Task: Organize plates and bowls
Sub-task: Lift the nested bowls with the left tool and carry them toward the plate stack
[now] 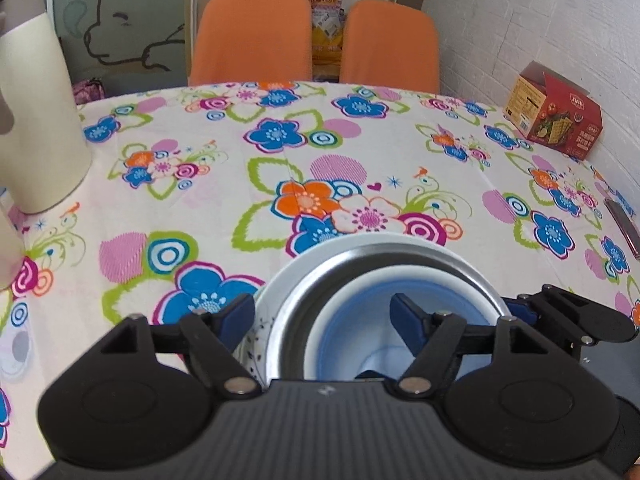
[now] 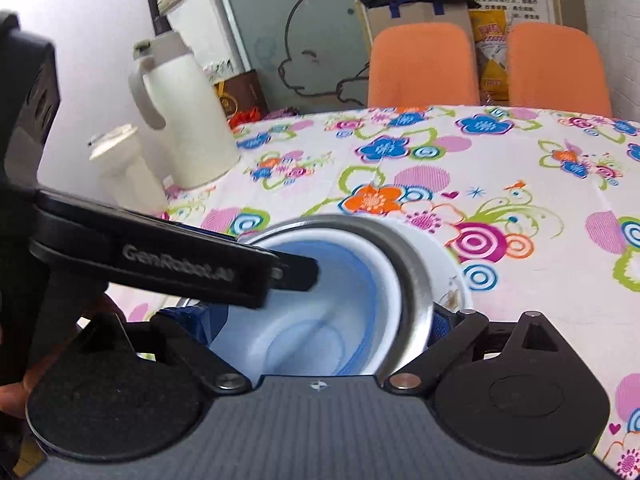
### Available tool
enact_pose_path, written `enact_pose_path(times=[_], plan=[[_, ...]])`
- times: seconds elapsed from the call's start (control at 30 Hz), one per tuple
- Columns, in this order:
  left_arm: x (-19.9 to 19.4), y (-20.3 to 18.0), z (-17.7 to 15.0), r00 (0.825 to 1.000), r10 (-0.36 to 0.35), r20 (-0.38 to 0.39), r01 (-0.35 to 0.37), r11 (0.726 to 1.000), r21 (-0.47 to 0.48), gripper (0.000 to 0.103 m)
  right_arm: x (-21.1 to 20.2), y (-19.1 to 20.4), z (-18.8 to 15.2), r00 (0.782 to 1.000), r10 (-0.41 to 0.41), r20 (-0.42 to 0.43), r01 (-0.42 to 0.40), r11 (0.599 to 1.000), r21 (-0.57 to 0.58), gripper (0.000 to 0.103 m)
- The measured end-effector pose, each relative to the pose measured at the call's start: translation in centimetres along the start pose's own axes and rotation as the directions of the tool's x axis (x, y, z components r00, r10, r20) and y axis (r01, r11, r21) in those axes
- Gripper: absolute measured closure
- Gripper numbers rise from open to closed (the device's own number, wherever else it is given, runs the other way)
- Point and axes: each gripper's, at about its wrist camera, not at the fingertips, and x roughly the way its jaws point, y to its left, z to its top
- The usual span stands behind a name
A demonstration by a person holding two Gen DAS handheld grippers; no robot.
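Left gripper [image 1: 324, 316] open wide, straddling near wall of nested blue-lined bowl [image 1: 360, 320] and metal bowl [image 1: 384, 256]. Right gripper [image 2: 320, 316] open, stack between jaws. Seat squarely; close evenly before lifting.

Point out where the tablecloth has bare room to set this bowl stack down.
Free: the wide middle between the white kettle and the red box, toward the orange chairs. Crowded: the near edge, around the stacked bowls.
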Motion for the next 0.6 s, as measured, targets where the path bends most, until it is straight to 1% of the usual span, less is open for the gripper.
enact_pose_path(times=[0.03, 0.1, 0.2, 0.27, 0.47, 0.53, 0.6], plan=[[-0.4, 0.1, 0.2, 1.0, 0.005, 0.015, -0.005, 1.0, -0.008, 0.03, -0.3, -0.2, 0.1, 1.0, -0.006, 0.015, 0.006, 1.0, 0.004, 0.02], [-1.6, 0.2, 0.6, 0.998, 0.009, 0.058, -0.007, 0.999, -0.033, 0.029, -1.4, -0.9, 0.6, 0.997, -0.021, 0.071, 0.018, 0.999, 0.04, 0.02], [-3.2, 0.0, 0.9, 0.993, 0.01, 0.118, -0.001, 0.997, -0.073, 0.029, -3.6, -2.4, 0.9, 0.987, -0.031, 0.159, 0.013, 0.994, 0.113, 0.02], [-4.2, -0.7, 0.9, 0.987, 0.0, 0.159, 0.014, 0.996, -0.087, 0.029, -4.8, -3.4, 0.9, 0.98, -0.052, 0.191, 0.024, 0.989, 0.148, 0.02], [-6.0, -4.7, 0.2, 0.967, -0.064, 0.246, 0.079, 0.996, -0.05, 0.028, -7.3, -6.6, -0.3, 0.963, -0.167, 0.21, 0.117, 0.966, 0.23, 0.02], [-6.2, -6.1, -0.2, 0.961, -0.081, 0.266, 0.095, 0.995, -0.04, 0.028, -8.0, -7.6, -0.8, 0.955, -0.216, 0.206, 0.161, 0.954, 0.253, 0.02], [-6.3, -7.3, -0.7, 0.955, -0.102, 0.279, 0.119, 0.992, -0.042, 0.028, -8.4, -8.2, -1.4, 0.94, -0.282, 0.19, 0.227, 0.937, 0.266, 0.02]])
